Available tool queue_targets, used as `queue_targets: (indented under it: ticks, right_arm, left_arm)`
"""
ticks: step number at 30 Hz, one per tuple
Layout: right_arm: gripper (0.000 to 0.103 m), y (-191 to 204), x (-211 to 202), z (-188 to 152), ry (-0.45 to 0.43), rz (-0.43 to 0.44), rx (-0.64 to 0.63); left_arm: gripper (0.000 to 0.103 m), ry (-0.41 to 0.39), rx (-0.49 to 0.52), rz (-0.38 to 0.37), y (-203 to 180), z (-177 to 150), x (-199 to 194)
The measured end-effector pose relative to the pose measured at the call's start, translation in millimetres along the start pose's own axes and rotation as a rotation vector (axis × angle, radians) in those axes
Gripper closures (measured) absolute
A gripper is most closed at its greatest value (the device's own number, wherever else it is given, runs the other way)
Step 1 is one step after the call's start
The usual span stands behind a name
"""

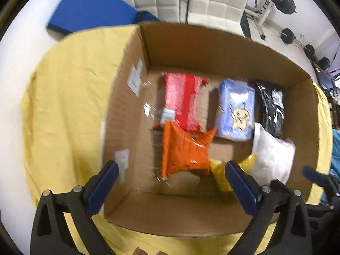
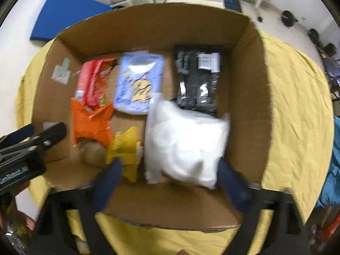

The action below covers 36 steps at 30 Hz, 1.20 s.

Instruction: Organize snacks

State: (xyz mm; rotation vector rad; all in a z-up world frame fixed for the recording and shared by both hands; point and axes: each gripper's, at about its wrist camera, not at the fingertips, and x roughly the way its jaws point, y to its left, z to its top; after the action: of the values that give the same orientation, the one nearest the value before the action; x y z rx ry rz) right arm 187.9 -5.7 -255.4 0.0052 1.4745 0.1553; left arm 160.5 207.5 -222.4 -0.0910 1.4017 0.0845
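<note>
**boxwatcher:** So we've got six snack packs down in the cardboard box [image 2: 148,27]. Far row, left to right: red pack [image 2: 93,82], pale blue pouch [image 2: 138,82], black pack [image 2: 199,76]. Near row: orange bag [image 2: 91,125] overlapping the red one's near end, a crumpled yellow bag [image 2: 125,150], and a white bag [image 2: 184,140] whose far corner lies over the black pack's near edge.

**twofingers:** Same from our side. Orange bag [image 1: 182,153] sits over the red pack [image 1: 182,99], with the yellow bag [image 1: 221,170] just beside it.

**boxwatcher:** And the grippers?

**twofingers:** Both hang over the box pointing down. Our left gripper [image 1: 172,178] is spread wide with nothing in it. The right gripper [image 2: 170,180] is blurry, but its jaws stand wide too, either side of the white bag's near end and not pinching it.

**boxwatcher:** Box sits on a yellow cloth [image 2: 297,106]. Beyond it we see a blue mat [image 1: 89,6] and padded white chairs [image 1: 212,2].
</note>
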Motion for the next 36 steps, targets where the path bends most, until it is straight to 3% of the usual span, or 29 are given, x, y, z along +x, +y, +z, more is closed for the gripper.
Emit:
queue_targets:
  ticks: [6, 19, 27, 36]
  right_arm:
    - [0.0, -6, -9, 0, -0.041, -0.055, 0.021]
    - [0.0, -13, -25, -7, -0.089, -0.064, 0.049]
    - [0.0, -24, -100, -44, -0.191, -0.057, 0.052]
    - [0.0, -43, -201, -102, -0.304, 0.017, 0.106]
  left_arm:
    - [0.0, -0.078, 0.019, 0.035, -5, 8, -2]
    - [0.0, -0.116, 0.018, 0.01, -18, -1, -25]
    - [0.0, -0.213, 0.022, 0.001, -32, -27, -93]
    - [0.0, -0.285, 0.045, -0.039, -45, -67, -178]
